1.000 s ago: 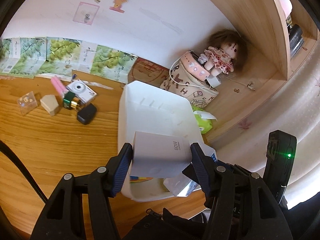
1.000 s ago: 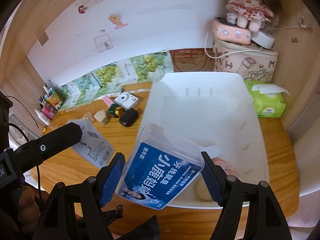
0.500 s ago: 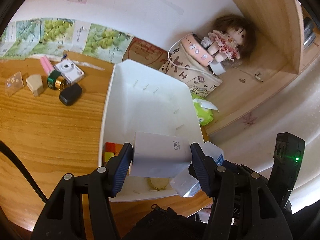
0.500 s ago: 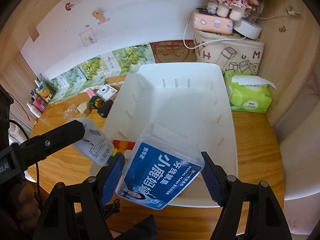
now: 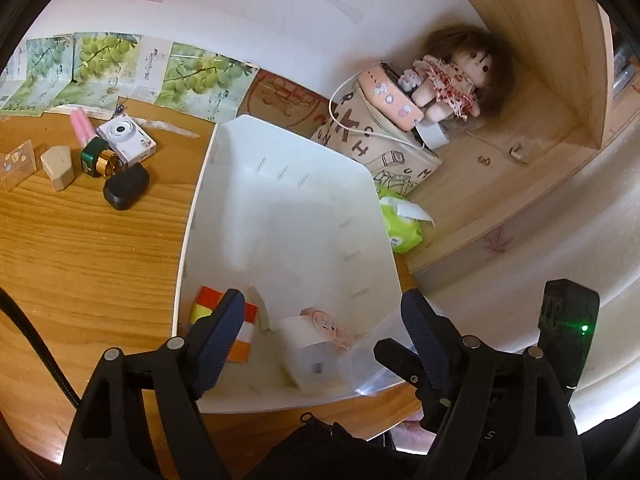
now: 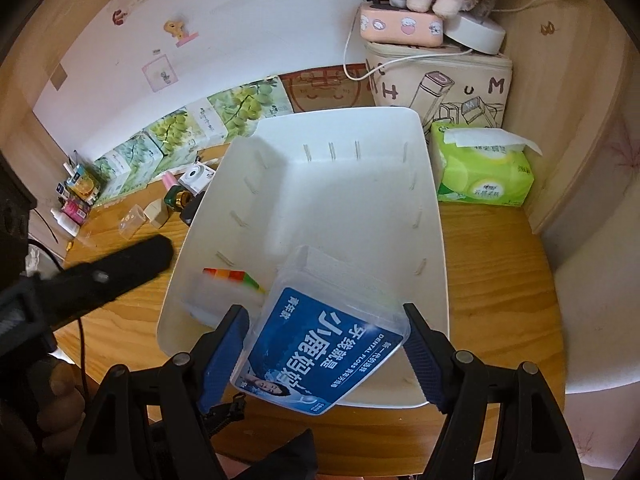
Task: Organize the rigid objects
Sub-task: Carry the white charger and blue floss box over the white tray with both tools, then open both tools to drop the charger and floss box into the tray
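Observation:
A white bin stands on the wooden desk. My left gripper hangs over its near end; its jaws are opening and nothing is between them. The white charger lies blurred on the bin floor below, beside a coloured cube and a pink round item. My right gripper holds a clear dental floss box with a blue label over the bin's near edge. Its jaws are opening, but the pads still touch the box's sides. A left gripper finger shows blurred at the left.
Left of the bin lie a white toy camera, a black case, a green and gold bottle, a beige block and a clear box. A green tissue pack and a printed bag stand at the back right.
The left jaws have spread and the white charger has dropped from them into the bin. Both grippers have moved closer over the bin. The floss box stays between the right pads.

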`<state>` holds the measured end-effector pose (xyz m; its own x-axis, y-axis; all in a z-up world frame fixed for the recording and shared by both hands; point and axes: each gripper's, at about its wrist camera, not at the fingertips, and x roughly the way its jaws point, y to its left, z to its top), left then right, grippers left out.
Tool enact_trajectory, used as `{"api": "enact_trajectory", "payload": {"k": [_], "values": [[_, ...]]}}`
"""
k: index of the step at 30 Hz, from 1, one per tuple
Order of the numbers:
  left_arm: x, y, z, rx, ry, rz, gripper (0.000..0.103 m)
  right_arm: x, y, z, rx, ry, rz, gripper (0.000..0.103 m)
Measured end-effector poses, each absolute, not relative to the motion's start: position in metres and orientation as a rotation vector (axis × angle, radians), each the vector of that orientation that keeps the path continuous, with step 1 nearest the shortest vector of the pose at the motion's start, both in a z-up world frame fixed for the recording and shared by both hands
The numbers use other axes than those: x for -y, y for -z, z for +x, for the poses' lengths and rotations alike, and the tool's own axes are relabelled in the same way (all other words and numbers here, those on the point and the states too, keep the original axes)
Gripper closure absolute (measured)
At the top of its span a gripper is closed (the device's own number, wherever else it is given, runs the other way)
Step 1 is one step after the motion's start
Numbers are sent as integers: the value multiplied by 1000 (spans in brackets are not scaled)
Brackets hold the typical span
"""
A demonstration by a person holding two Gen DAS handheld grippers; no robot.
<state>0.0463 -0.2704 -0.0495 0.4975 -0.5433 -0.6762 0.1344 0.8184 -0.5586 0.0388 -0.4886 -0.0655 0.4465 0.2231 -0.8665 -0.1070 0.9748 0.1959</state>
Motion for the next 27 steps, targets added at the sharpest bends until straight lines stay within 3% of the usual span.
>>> {"api": "enact_trajectory", "payload": {"k": [27], "values": [[204,26,42,-904,266,-420,20,446,57,47,-1050,-267,196,23]]}}
